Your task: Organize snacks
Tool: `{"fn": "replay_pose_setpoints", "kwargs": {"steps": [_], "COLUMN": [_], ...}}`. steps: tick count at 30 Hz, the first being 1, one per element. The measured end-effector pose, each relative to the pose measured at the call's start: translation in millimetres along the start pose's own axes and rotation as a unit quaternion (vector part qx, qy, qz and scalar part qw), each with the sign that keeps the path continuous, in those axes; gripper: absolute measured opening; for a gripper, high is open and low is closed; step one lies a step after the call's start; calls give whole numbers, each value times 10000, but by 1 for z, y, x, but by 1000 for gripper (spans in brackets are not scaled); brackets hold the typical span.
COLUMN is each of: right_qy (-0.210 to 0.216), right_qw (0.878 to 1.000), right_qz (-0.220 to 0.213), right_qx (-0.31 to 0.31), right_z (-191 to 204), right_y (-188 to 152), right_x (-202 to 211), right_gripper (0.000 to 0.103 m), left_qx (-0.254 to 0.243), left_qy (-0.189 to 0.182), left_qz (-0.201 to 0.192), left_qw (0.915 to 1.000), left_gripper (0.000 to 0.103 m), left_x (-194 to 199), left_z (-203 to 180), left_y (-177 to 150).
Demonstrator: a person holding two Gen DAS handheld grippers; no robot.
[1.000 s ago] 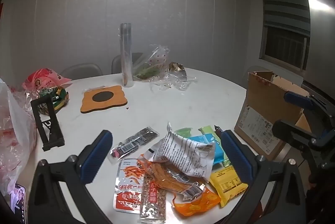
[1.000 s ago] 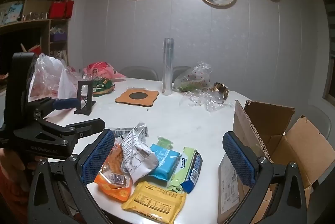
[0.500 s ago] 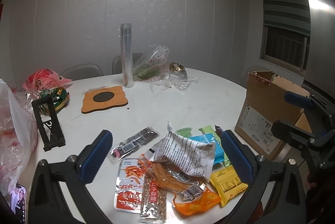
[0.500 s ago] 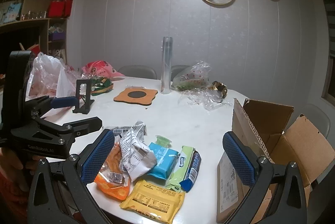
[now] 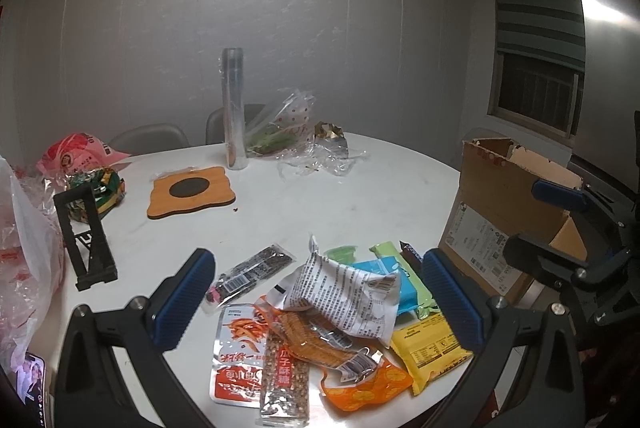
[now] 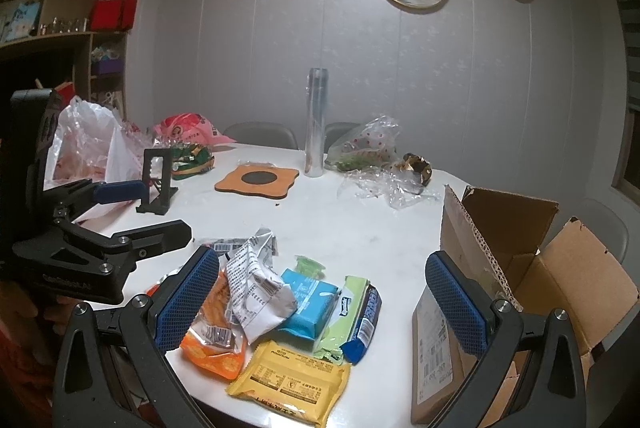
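A heap of snack packets lies near the front edge of the white round table (image 5: 320,199): a crumpled white bag (image 5: 344,292) (image 6: 256,292), a red-and-white packet (image 5: 236,356), a seed bar (image 5: 285,380), an orange pouch (image 5: 360,384) (image 6: 212,348), a yellow packet (image 5: 428,348) (image 6: 288,384), a blue packet (image 6: 308,304) and a black strip packet (image 5: 248,272). My left gripper (image 5: 316,296) hovers open above the heap, holding nothing. My right gripper (image 6: 320,304) is open too, over the heap's right side. An open cardboard box (image 5: 500,211) (image 6: 520,268) stands at the table's right edge.
Farther back are a wooden coaster (image 5: 190,189), a tall clear roll (image 5: 234,107), crumpled clear plastic bags (image 5: 304,143), a black stand (image 5: 86,236), a pink bag (image 5: 76,151) and a large plastic bag (image 5: 20,248) at left. A phone (image 5: 32,384) lies at the near left.
Both grippers have drifted slightly; the views shift a little. No snack has moved and neither gripper has closed.
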State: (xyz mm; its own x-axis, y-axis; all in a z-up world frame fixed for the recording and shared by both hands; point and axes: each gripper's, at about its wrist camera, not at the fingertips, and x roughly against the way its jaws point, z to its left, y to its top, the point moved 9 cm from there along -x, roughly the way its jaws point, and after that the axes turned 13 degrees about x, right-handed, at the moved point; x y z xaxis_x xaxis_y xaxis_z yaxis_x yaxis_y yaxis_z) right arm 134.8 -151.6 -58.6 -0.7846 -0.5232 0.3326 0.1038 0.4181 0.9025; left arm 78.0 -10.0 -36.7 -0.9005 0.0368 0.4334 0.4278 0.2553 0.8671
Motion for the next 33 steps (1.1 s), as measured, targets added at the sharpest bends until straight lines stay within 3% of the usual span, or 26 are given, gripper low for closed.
{"fn": "replay_pose_setpoints", "kwargs": {"steps": [33], "right_qy": [-48], "right_qw": [9999], "right_qz": [73], "right_qx": [149], "right_z": [8], "right_y": [6], "right_x": [8], "right_gripper": [103], "left_qx": [-1], "left_qy": [-162], "left_qz": [15], "left_qw": [9999], "left_gripper": [102], "left_x": [7], "left_z": [8], "left_y": [-2]}}
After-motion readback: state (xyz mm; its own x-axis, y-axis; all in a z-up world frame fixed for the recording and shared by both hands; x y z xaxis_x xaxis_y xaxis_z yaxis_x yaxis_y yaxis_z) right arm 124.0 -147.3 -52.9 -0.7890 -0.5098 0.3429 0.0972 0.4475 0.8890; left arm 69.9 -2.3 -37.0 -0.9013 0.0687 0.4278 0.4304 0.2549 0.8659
